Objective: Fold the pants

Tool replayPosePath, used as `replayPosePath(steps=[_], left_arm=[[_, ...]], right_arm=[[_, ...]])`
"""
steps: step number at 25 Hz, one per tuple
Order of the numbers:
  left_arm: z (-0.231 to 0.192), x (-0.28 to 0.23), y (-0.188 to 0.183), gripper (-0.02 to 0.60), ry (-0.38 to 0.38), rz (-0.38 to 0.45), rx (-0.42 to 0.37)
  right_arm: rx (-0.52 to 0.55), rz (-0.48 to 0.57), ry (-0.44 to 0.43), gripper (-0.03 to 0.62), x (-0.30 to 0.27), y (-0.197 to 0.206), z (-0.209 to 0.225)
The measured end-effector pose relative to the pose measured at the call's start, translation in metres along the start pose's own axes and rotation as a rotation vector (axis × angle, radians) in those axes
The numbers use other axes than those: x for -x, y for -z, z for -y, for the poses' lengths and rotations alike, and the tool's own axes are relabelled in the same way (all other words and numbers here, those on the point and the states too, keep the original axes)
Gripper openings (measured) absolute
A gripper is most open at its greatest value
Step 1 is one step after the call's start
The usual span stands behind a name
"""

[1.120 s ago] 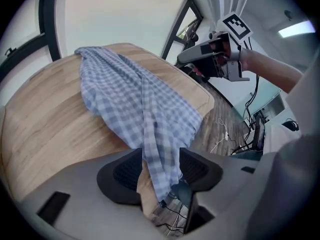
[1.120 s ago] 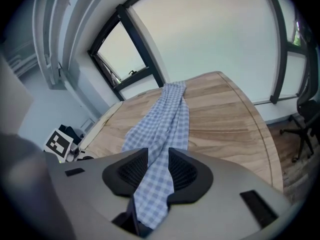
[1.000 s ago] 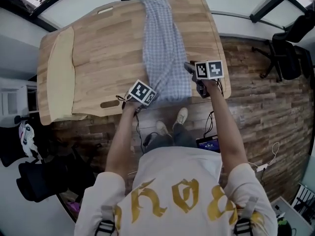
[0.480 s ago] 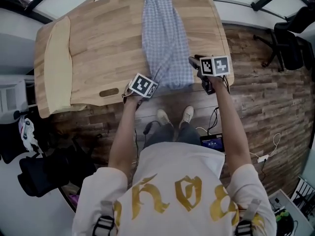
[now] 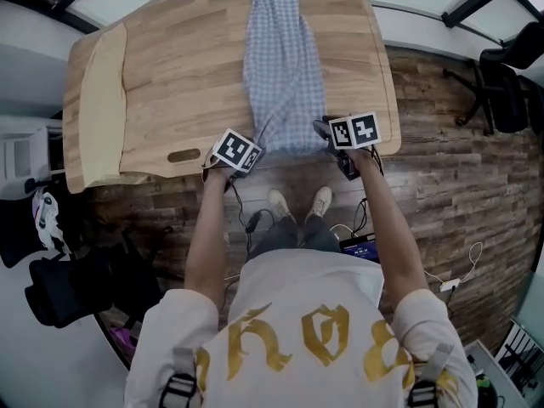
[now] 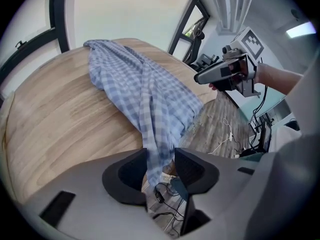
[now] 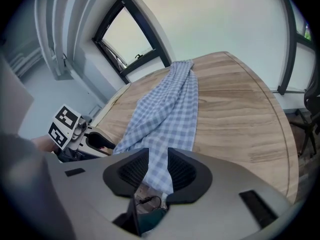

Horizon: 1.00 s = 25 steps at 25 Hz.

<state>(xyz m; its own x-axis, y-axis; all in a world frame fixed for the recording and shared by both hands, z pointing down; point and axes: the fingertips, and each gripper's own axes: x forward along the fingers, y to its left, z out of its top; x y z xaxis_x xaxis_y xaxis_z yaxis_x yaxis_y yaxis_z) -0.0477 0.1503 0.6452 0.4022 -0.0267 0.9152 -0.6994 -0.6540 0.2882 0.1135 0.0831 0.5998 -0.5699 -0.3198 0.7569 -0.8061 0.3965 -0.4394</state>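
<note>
Blue-and-white checked pants [image 5: 280,66] lie lengthwise down the middle of a light wooden table [image 5: 178,83]. Their near end reaches the table's front edge. My left gripper [image 5: 257,147] pinches the left corner of that end. Checked cloth [image 6: 145,94] runs between its pads [image 6: 131,171] and hangs below them; these jaws have just been opening slightly. My right gripper [image 5: 323,131] is shut on the right corner. In the right gripper view the cloth [image 7: 167,114] fills the gap between its jaws. Each gripper shows in the other's view: right gripper [image 6: 202,76], left gripper [image 7: 97,141].
A beige folded cloth [image 5: 102,117] lies along the table's left end. Beyond the front edge is plank floor with the person's feet [image 5: 297,202], cables and a small device [image 5: 361,246]. A black office chair [image 5: 510,75] stands at the right. Dark bags [image 5: 68,291] sit at the lower left.
Both grippers have come toward the table's front edge, the right one farther and lower. The pants' near end has been drawn along to that edge.
</note>
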Motion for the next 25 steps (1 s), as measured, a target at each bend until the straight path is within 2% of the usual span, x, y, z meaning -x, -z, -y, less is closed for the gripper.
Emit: replayPosePath(steps=[4,10,12,16,21,25], left_arm=[[-0.003,-0.008,0.008,0.149,-0.018,0.001,0.024],[-0.009,-0.011,0.007,0.124,-0.054,-0.004,0.033],[-0.008,-0.01,0.008,0.077,-0.049,0.011,0.066],[0.012,0.001,0.0,0.061,0.002,0.051,0.148],[0.051,0.031,-0.028,0.061,0.006,0.099,0.102],[0.083,0.034,-0.058,0.061,0.04,0.114,0.062]], right_arm=[[-0.006,-0.014,-0.013,0.13,-0.003,0.011,0.0],[-0.003,-0.013,-0.02,0.118,0.005,0.02,-0.007],[-0.004,-0.01,-0.024,0.114,0.007,0.021,-0.008],[-0.007,0.013,-0.047,0.107,0.013,0.018,-0.007],[-0.029,0.032,-0.049,0.103,0.023,0.017,0.001],[-0.03,0.041,-0.049,0.1,0.031,0.019,0.007]])
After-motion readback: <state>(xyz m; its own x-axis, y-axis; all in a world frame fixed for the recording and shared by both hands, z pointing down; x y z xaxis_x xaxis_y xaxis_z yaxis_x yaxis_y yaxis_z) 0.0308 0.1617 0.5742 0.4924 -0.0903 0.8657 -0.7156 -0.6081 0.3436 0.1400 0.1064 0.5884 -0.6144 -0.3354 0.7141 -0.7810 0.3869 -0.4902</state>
